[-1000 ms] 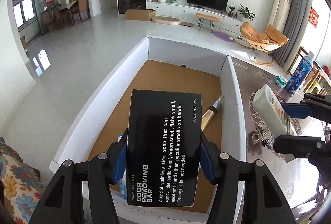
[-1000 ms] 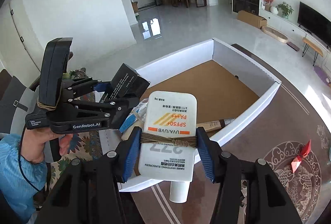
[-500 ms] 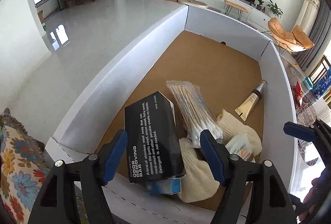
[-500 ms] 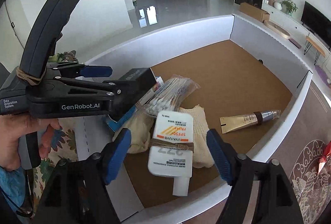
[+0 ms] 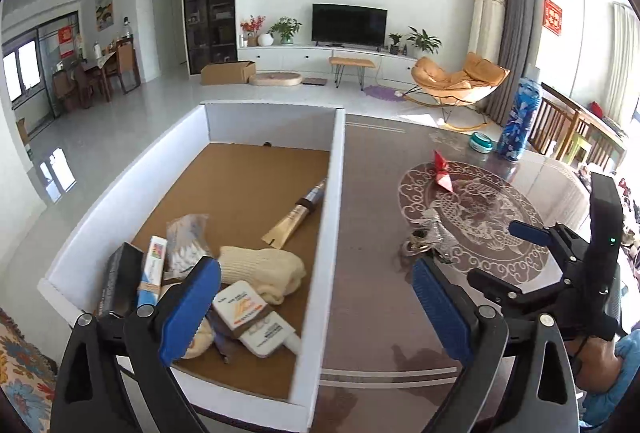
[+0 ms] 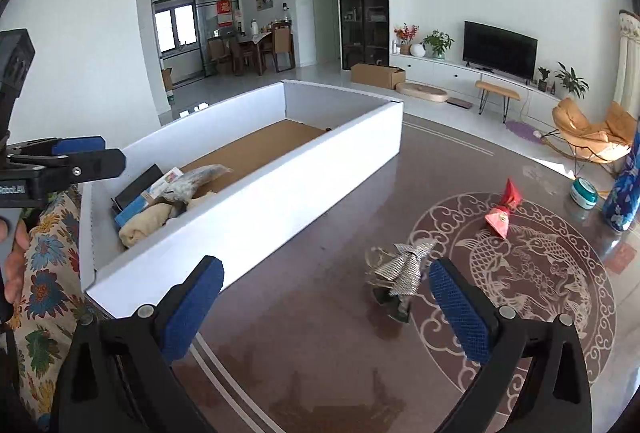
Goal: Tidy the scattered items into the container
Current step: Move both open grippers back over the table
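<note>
Left gripper: our jaws are opening wide, nothing between them; it hangs over the box's right wall.
Right gripper: jaws opening too, empty, low over the table.
Box: on the table's left side.
In the box, we count: one black carton, one sunscreen tube, one gold tube, one bag of cotton swabs, some cream cloth.
Still out: one silver bundle, one red pouch.
What could go wrong: we think the silver bundle is floppy, so it may slip. Our two grippers could bump.
</note>
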A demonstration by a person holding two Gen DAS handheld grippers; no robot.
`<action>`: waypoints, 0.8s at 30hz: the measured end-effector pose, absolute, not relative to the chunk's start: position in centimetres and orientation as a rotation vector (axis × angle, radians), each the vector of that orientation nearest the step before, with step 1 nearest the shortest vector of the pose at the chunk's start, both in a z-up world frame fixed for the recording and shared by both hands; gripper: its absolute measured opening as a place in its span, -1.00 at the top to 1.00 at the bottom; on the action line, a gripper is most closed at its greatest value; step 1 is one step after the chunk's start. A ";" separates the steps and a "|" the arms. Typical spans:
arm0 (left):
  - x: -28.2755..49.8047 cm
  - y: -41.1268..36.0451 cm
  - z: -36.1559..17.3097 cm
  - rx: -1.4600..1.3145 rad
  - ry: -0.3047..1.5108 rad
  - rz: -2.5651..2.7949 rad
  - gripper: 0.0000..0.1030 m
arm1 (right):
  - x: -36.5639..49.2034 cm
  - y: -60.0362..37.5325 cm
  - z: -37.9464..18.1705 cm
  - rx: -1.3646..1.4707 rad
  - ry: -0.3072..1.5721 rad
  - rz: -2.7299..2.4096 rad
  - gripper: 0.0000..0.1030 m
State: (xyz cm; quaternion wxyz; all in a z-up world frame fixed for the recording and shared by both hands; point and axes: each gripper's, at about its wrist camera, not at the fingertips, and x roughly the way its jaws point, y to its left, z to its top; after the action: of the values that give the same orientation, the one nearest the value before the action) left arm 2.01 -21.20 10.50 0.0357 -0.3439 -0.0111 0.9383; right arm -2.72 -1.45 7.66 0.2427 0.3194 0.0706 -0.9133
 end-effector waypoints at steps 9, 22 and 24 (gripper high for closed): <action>1.0 -8.3 0.0 -1.323 -0.079 2.566 -0.98 | -4.5 15.3 1.0 1.255 0.248 -2.755 -0.99; -0.8 -5.4 -4.6 -1.470 0.107 2.639 -1.00 | -4.9 18.3 -1.1 1.353 0.217 -2.731 -0.99; -0.7 -5.4 -4.7 -1.451 0.098 2.657 -1.00 | -5.0 18.3 -1.1 1.355 0.212 -2.729 -0.99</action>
State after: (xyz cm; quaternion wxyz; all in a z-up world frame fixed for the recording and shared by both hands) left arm -0.74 -5.44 -4.67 0.0561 -0.4784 0.0323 0.8758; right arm -5.04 18.33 -1.06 0.0438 0.4433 0.0694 -0.8926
